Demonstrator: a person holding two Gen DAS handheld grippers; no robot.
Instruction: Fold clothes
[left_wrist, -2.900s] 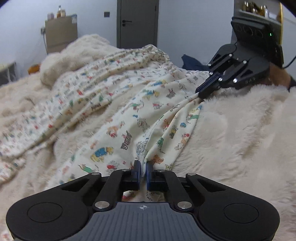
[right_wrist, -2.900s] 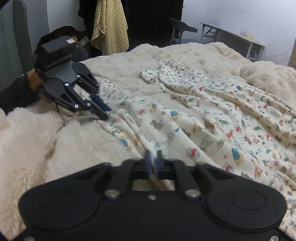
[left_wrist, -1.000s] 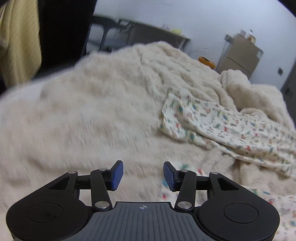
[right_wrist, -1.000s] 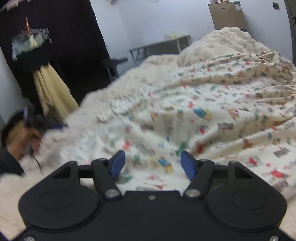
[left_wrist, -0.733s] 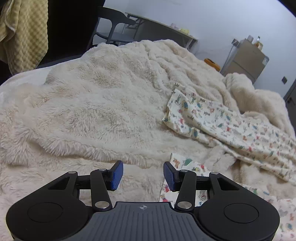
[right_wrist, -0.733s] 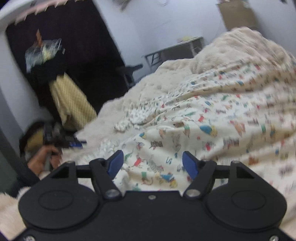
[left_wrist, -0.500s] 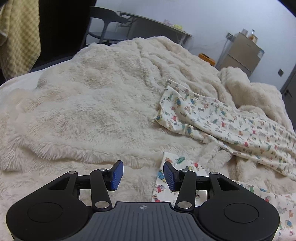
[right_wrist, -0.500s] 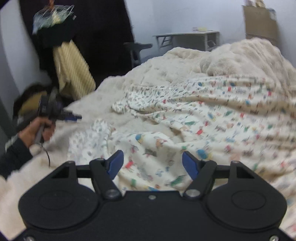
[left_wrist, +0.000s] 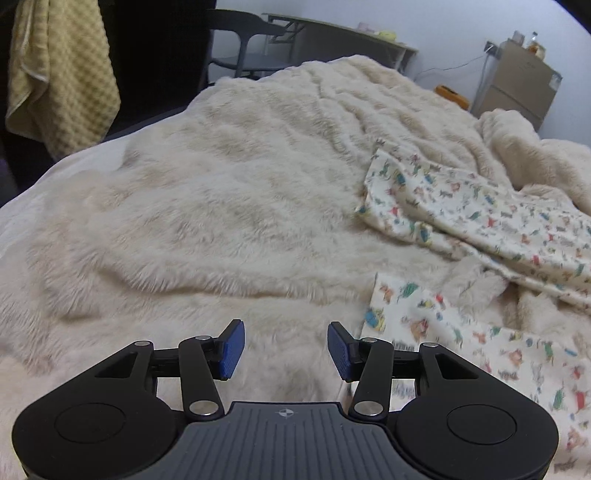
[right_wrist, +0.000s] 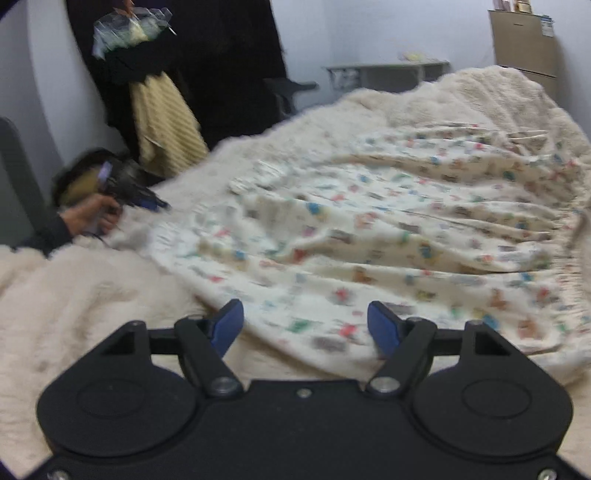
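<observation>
A cream garment printed with small coloured animals (right_wrist: 369, 229) lies spread on the fluffy cream blanket (right_wrist: 74, 295). In the left wrist view two of its ends (left_wrist: 461, 206) lie at the right, one farther and one nearer. My left gripper (left_wrist: 286, 347) hovers over bare blanket (left_wrist: 221, 206) just left of the nearer end, jaws opening, nothing between them. My right gripper (right_wrist: 304, 325) hangs over the garment's near edge, jaws opening wide, no cloth pinched. In the right wrist view, the left gripper (right_wrist: 155, 204) shows at the far left in a hand.
A yellow checked towel (left_wrist: 59, 74) hangs at the bed's far left beside dark clothing. A dark chair (left_wrist: 243, 40) and a grey table (left_wrist: 340, 37) stand behind the bed. A tan cabinet (left_wrist: 517, 81) stands at the far right wall.
The right gripper has swung across the garment and its jaws have spread wider. The left gripper stays over the blanket near the garment's end, jaws slightly wider; both had pinched the cloth earlier.
</observation>
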